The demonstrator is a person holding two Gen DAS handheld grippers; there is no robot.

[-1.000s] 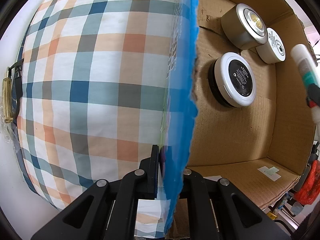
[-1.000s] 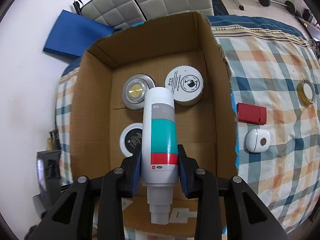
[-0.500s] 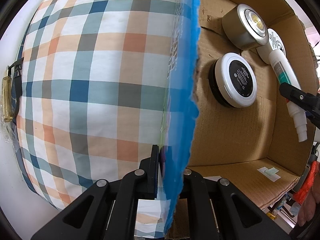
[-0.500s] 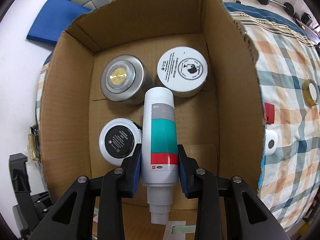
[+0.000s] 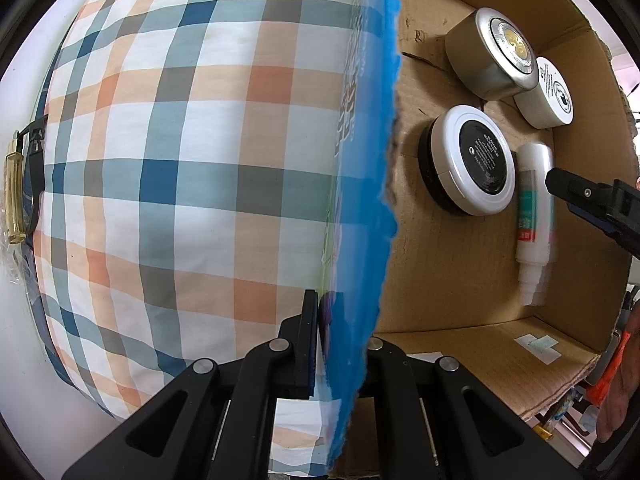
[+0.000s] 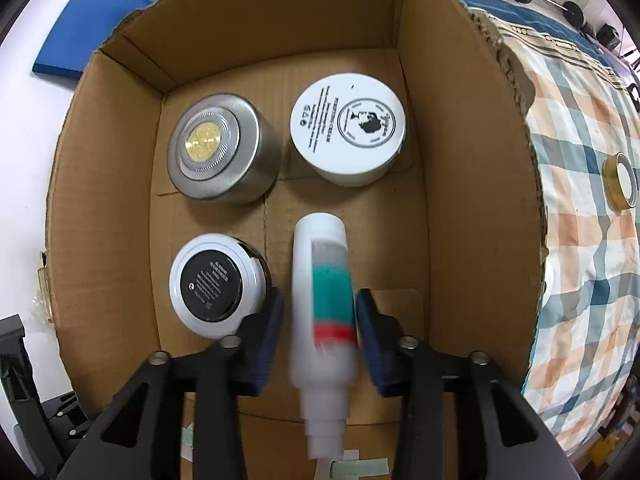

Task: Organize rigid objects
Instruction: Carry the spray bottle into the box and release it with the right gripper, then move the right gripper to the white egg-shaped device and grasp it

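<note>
In the right wrist view the right gripper [image 6: 318,322] sits nearest, pointing down into the cardboard box [image 6: 460,184]. Its jaws have just been opening: the white bottle [image 6: 322,308] with teal and red bands lies between the pads with a gap on each side, blurred, so it looks released and settling on the box floor at about 6 o'clock. The bottle is a stiff plastic cylinder, probably light, with a smooth, somewhat slippery wall that may roll; the best hold is across the banded body near its middle, not on the stepped nozzle toward the camera.

At 8 o'clock, just beside the bottle, stands the black-topped jar [image 6: 216,286], low and wide, likely denser and best taken across its rim. Farther in, at 11 o'clock, the silver tin [image 6: 220,150] looks hard and slick-sided; at 1 o'clock the white cream jar [image 6: 348,128] stands just beside it.

In the left wrist view the left gripper [image 5: 340,344] is clamped on the blue box wall [image 5: 360,240], steadying it on the checked bedspread [image 5: 180,160]. Beyond the box, at 3 o'clock in the right view, a tape roll [image 6: 620,180] lies on the cloth.
</note>
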